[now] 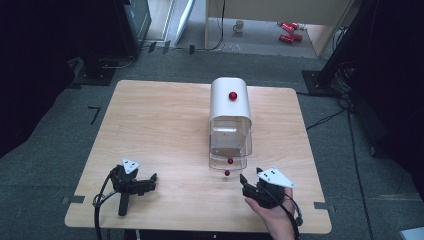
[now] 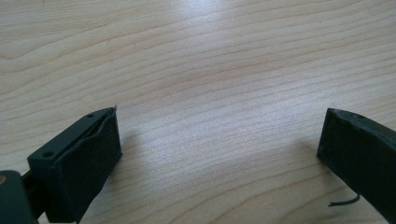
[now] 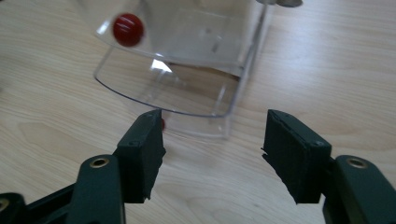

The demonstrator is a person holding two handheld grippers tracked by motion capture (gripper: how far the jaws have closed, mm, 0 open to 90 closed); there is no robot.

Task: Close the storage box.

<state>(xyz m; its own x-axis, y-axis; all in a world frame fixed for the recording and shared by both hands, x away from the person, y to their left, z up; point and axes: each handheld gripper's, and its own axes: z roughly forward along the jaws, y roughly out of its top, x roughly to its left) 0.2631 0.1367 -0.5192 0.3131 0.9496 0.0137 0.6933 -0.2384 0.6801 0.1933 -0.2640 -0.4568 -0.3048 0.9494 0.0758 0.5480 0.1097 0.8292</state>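
Wooden table [image 1: 165, 125] is seen from the high view, with a white-topped clear box [image 1: 230, 122] at centre. The left gripper [image 1: 150, 181] is rested at 8 o'clock, the right gripper [image 1: 244, 182] held at 5 o'clock, just below the box's drawer [image 1: 228, 161].

Left gripper view: jaws are spread wide over bare wood.

Right gripper view: jaws are parted, nothing grasped; the drawer [image 3: 182, 93] lies at 12 o'clock, its red knob [image 3: 128, 29] at 11.

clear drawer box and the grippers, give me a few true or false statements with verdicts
1. The box has a white top with a red knob. True.
2. The right gripper holds the lower red knob. False: its jaws are apart, with nothing between them.
3. The left gripper lies on the table, jaws open. True.
4. The clear drawer is full of red balls. False: it looks empty.
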